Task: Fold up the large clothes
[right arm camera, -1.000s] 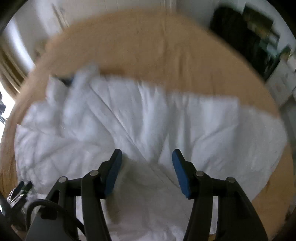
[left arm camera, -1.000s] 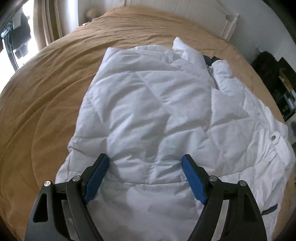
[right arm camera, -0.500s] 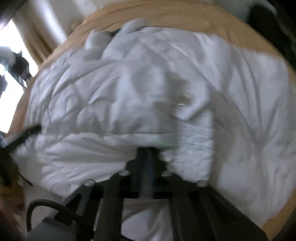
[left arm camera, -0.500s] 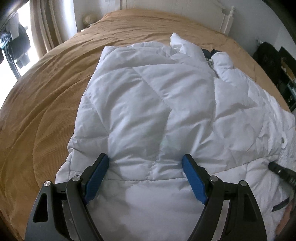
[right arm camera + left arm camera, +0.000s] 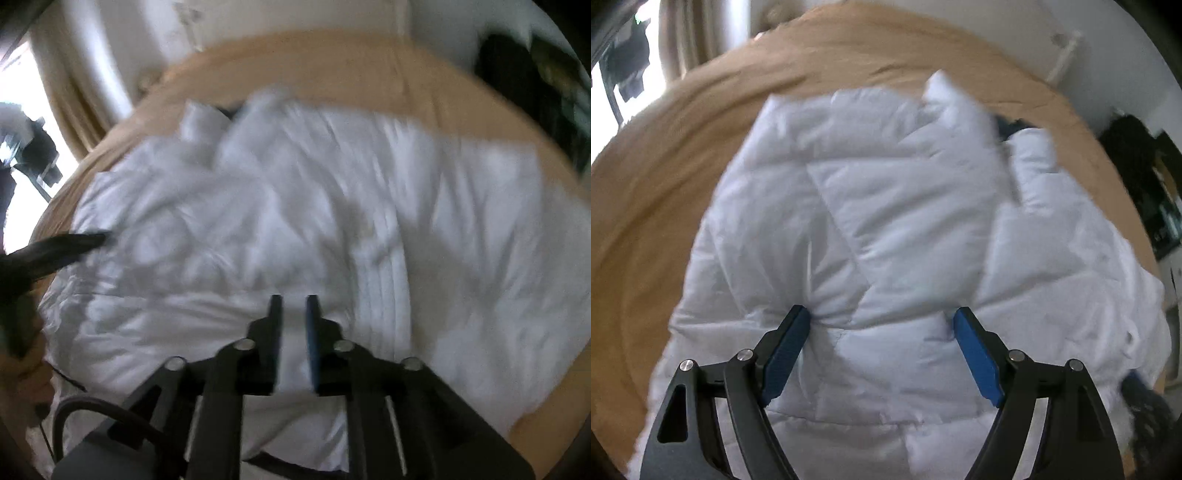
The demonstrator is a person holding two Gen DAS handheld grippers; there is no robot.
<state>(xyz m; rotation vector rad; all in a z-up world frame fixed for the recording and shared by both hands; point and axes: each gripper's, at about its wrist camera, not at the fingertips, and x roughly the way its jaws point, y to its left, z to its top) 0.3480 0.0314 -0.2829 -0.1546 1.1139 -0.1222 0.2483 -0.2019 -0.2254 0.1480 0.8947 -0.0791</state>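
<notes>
**A:** Anyone else nervous about this one? Nearest thing in the left view is the left hand-held gripper (image 5: 881, 319), fingers spread wide with the hem end of the white puffer jacket (image 5: 886, 229) bulging up between them. The pads touch the fabric on both sides, but it isn't pinched. If it closes right there, my guess is it grabs one fat roll of padding and the slippery shell squirts back out.

**B:** Yeah, and the right hand-held gripper (image 5: 293, 308) is nearly closed, just a thin slit between the fingers. The frame's too blurry to tell if any cloth is in that slit. If it's empty, the next lift moves nothing on that side.

**A:** So the worry is a lopsided fold: one side lifts, the other drags.

**B:** Pretty much. The jacket lies flat across the middle of the bed (image 5: 657, 177), collar at the far end, with the right half spread out toward the right edge. Pull it unevenly and that half could slide off the tan bedspread.

**A:** And the collar (image 5: 945, 96) is already bunched up at the far end, so a skewed pull would only make that lump worse.
</notes>
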